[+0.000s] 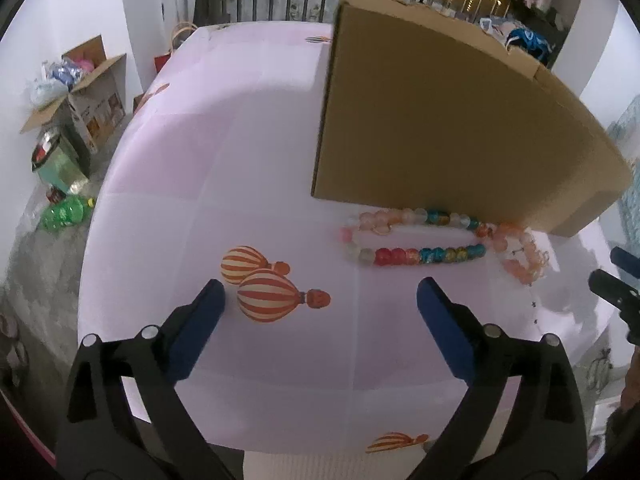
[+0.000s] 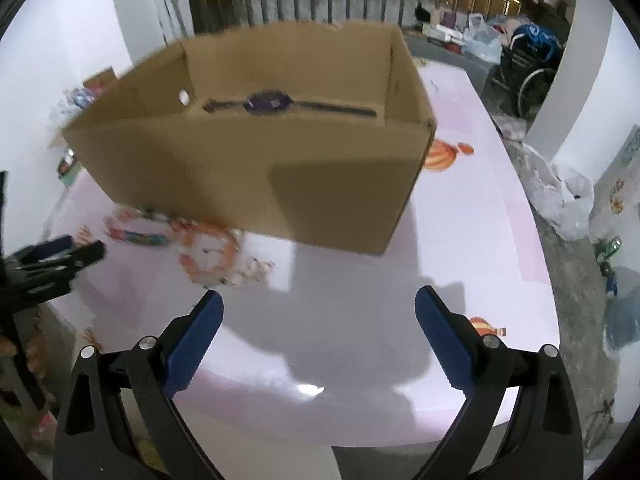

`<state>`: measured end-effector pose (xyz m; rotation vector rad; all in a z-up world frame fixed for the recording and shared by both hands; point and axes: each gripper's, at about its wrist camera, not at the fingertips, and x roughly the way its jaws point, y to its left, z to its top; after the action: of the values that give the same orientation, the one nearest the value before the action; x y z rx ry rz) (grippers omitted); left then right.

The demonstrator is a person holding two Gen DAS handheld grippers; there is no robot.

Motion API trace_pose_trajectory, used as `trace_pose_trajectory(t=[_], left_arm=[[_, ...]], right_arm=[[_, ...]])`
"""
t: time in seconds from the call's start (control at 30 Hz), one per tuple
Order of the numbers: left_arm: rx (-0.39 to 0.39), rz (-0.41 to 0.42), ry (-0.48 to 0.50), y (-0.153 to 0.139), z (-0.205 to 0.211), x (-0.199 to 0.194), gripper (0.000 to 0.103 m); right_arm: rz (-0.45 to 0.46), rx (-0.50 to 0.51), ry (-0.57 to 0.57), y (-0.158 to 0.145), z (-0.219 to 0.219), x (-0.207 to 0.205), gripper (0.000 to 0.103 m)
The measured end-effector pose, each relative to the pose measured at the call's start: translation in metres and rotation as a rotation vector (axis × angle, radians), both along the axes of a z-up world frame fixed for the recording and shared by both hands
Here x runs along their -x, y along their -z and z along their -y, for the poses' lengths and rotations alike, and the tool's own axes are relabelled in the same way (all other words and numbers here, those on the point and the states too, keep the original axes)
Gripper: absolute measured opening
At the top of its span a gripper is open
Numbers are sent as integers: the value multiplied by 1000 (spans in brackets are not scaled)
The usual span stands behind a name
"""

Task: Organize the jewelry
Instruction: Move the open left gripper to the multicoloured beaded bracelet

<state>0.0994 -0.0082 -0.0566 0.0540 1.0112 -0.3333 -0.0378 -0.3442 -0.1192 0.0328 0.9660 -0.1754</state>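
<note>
**Q:** Which step does this figure show?

**A:** The approach, as far as one can judge. The left gripper (image 1: 320,292) has its jaws spread wide with nothing between them, and it hangs over the pink tablecloth (image 1: 192,184). The right gripper (image 2: 319,302) is spread and empty too.

**Q:** Where is the jewelry?

**A:** The multicoloured bead necklace (image 1: 416,240) lies ahead and right of the left gripper's fingertips, touching the foot of the cardboard box (image 1: 448,128). A tangle of peach beads (image 1: 520,252) lies just beyond its right end. From the right gripper the same pieces lie ahead and to the left, blurred. A dark watch (image 2: 268,102) already lies inside the box, straight ahead of the right gripper.

**Q:** What does the next move call for?

**A:** Probably lowering one pair of jaws astride a bead strand, closing, then lifting it over the box wall.
</note>
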Motion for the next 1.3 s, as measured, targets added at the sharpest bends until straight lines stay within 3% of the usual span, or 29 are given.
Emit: trace_pose_trajectory(t=[0.17,0.37,0.57,0.93,1.2,1.3], left_arm=[[-108,9,38,4,13,0,95],[-97,26,-2,5,9,-2,96],[-99,23,-11,5,13,2,96],[-82,86,-40,7,13,9,96],[-69,129,6,9,9,11,96],[-32,154,0,6,3,15,96]], right_arm=[[-42,38,22,19,1,-11,94],[-57,59,24,26,-3,-20,97],[-73,-38,53,32,10,-24,97],[-48,-36,53,37,13,-20,97],[-39,-9,35,31,11,-17,97],[10,-3,25,20,8,-12,97]])
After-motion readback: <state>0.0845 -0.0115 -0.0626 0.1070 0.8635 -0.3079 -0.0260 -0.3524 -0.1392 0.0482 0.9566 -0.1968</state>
